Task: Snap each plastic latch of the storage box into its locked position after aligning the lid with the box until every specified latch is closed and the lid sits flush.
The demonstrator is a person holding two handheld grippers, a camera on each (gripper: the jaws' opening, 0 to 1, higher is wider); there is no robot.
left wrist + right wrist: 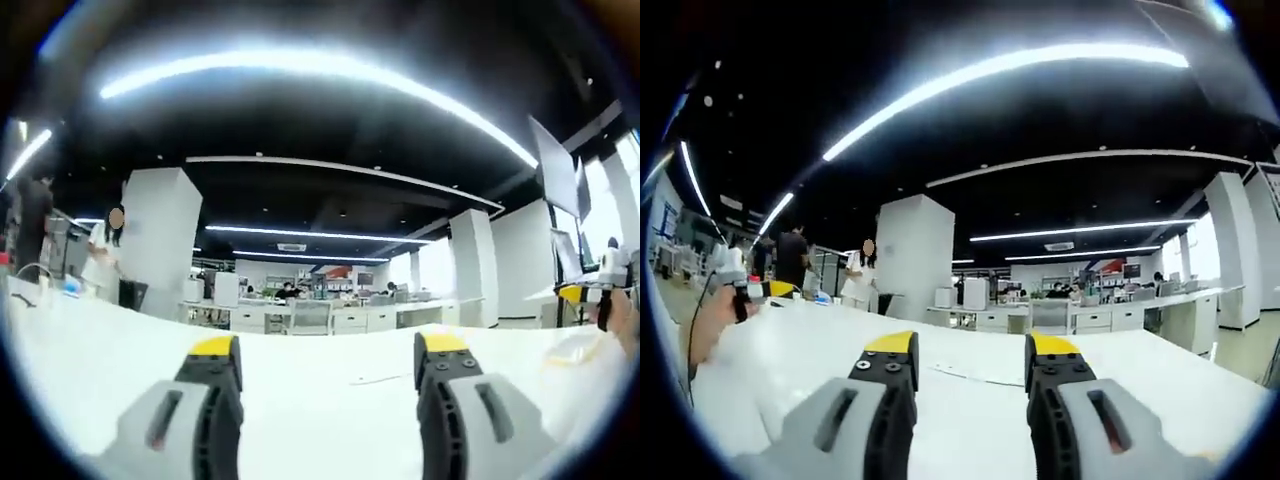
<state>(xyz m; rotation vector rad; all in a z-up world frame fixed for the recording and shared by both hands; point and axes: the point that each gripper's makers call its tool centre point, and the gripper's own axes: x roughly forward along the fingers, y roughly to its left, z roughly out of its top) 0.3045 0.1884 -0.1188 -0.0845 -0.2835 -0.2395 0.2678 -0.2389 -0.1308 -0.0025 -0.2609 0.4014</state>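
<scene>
In the left gripper view my left gripper (330, 362) stands open over a white table (320, 400), its grey jaws with yellow tips wide apart and nothing between them. The right gripper (603, 285), held by a hand, shows at the right edge, above a pale translucent object (578, 347) that I cannot identify. In the right gripper view my right gripper (971, 362) is open and empty above the same table (1160, 380). The left gripper (735, 280) and the hand holding it come in at the left edge.
A thin wire-like line (375, 380) lies on the table ahead. A white pillar (915, 255) and people (858, 272) stand beyond the table's far left. Desks and chairs (1050, 318) fill the back of the office.
</scene>
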